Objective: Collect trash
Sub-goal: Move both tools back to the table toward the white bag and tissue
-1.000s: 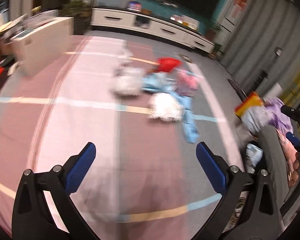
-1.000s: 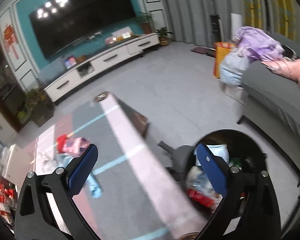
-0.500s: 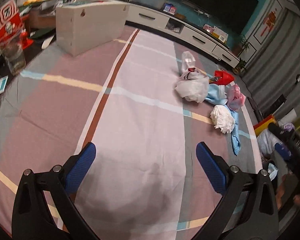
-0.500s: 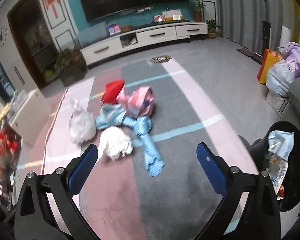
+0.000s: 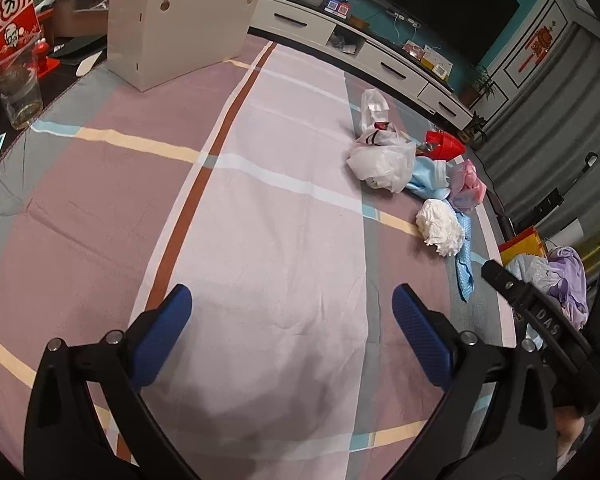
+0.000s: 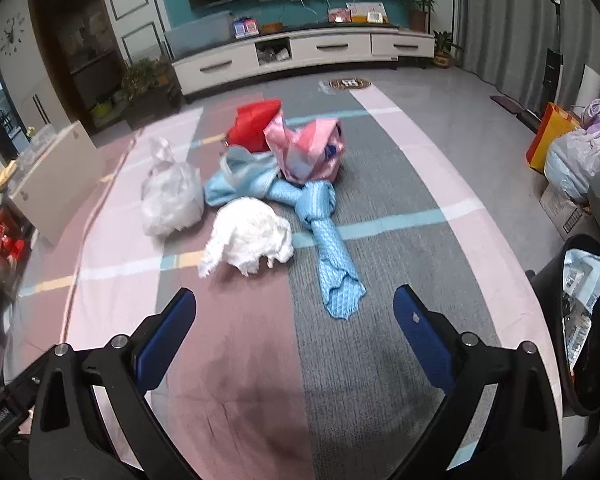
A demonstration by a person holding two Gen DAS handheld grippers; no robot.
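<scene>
Striped worktop (image 6: 236, 360) carries heaped trash; both grippers, left gripper (image 5: 286, 330) and right gripper (image 6: 294, 332), hover empty, fingers spread. Next, likely reaching for the white wad (image 6: 248, 236), then the bin (image 6: 580, 360).

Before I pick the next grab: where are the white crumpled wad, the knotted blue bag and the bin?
white crumpled wad (image 6: 250, 238): right wrist view, middle of the wad.
knotted blue bag (image 6: 319, 199): right wrist view, on the knot.
bin (image 6: 550, 280): right wrist view, black rim's left side.

I note the crumpled white paper wad (image 6: 248, 240) on the striped tablecloth (image 6: 236, 360), ahead of my right gripper; clear plastic bag (image 6: 172, 200) left, knotted blue cloth (image 6: 324, 232) right, black bin (image 6: 580, 320) beyond the table's right edge.
</scene>
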